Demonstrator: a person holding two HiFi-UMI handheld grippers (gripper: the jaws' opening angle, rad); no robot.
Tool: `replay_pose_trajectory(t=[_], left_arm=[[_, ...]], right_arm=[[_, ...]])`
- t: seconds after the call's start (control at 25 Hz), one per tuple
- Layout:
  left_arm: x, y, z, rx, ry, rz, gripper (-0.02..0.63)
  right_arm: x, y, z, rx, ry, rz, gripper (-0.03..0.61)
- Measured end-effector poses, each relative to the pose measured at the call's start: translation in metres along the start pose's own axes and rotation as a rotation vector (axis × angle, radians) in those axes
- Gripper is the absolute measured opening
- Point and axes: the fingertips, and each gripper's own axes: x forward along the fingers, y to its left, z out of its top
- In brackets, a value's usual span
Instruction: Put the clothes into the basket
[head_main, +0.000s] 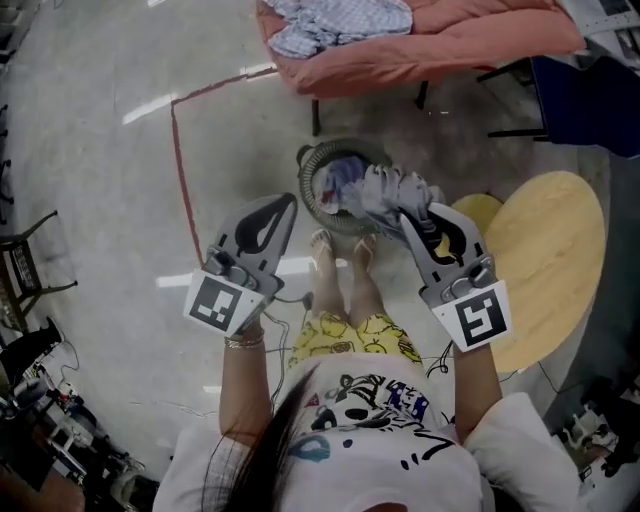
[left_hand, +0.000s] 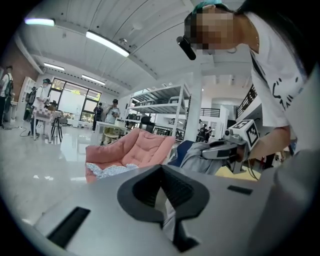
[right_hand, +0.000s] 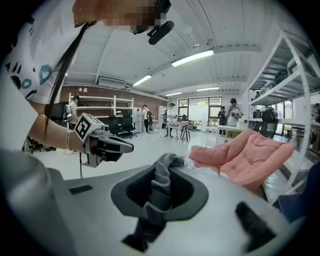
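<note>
From my end I count two grippers (left gripper (head_main: 287, 204), right gripper (head_main: 409, 216)), one grey garment (head_main: 385, 190), one basket (head_main: 305, 176), one pink cushioned chair (head_main: 450, 45) and one big round wooden table (head_main: 550, 262).

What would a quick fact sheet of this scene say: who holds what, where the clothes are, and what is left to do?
basket: round, on the floor at the person's feet, clothes already inside
right gripper: shut on a grey garment, which hangs over the basket in the head view
left gripper: jaws together, nothing seen in it
not yet in the basket: patterned cloth lying on the pink chair
nearby: round yellow table
</note>
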Motion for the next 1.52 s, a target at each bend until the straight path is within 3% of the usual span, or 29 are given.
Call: replay_pose_trajectory(t=[0.32,0.6,1.0,1.32,1.4,1.52], left_arm=[[0.002,0.024,-0.061,-0.031,0.017,0.027,0.011],[0.027,0.052,-0.146,-0.063,0.084,0.043,0.011],[0.03,0.037,-0.166,-0.12,0.093,0.049,0.011],[0.036,0.042,-0.191,-0.105,0.145,0.05,0.011],[0.035,0.043,-0.195,-0.106,0.145,0.051,0.011],[0.031,0.045,-0.194,-0.106,0.142,0.066,0.012]], right_arm=[[0.036,0.012,-0.069,0.093,0.057,-0.026,0.058],[0.082,0.007,-0.152,0.105,0.123,-0.009,0.058],[0.087,0.017,-0.176,0.121,0.163,0.005,0.058],[0.098,0.021,-0.218,0.192,0.231,0.026,0.063],[0.099,0.022,-0.22,0.212,0.218,0.024,0.178],[0.097,0.025,-0.219,0.211,0.221,0.028,0.179]])
